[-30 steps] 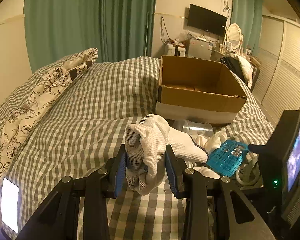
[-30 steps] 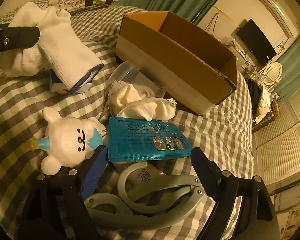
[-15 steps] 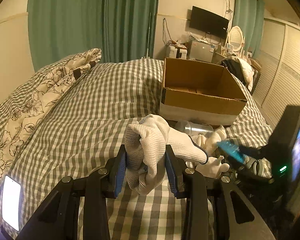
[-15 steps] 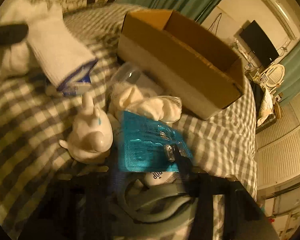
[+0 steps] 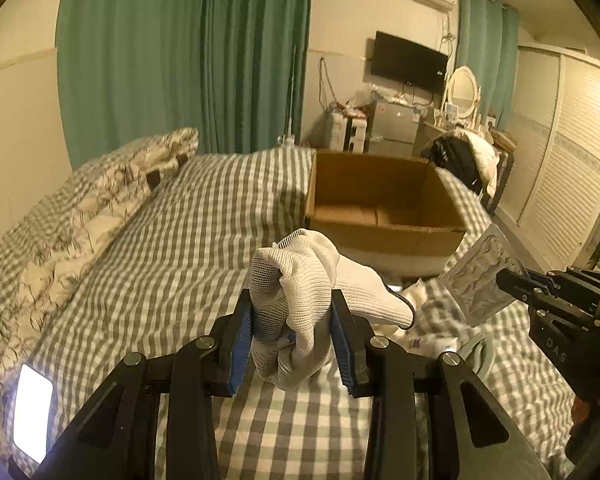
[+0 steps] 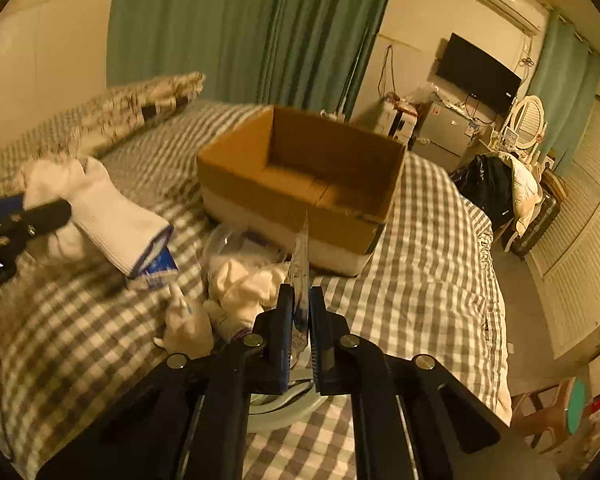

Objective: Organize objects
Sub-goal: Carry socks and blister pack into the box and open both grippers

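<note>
My left gripper (image 5: 292, 320) is shut on a white knit glove (image 5: 300, 280) and holds it above the checked bed; the glove also shows in the right wrist view (image 6: 100, 204). My right gripper (image 6: 299, 304) is shut on a blister pack of pills (image 6: 301, 256), held edge-on and lifted off the bed; its silver back shows in the left wrist view (image 5: 480, 276). An open, empty cardboard box (image 6: 300, 184) stands on the bed ahead of both grippers, also in the left wrist view (image 5: 384, 208).
On the bed before the box lie a white cloth bundle (image 6: 248, 284), a clear plastic cup (image 6: 228, 240), a small white toy figure (image 6: 188, 320), a blue-and-white packet (image 6: 156, 268) and a grey tool (image 6: 284, 400). A floral pillow (image 5: 100, 200) lies left.
My right gripper closed on the blister pack and lifted it off the bed, turning it on edge toward the box. My left gripper kept hold of the glove and rose slightly.
</note>
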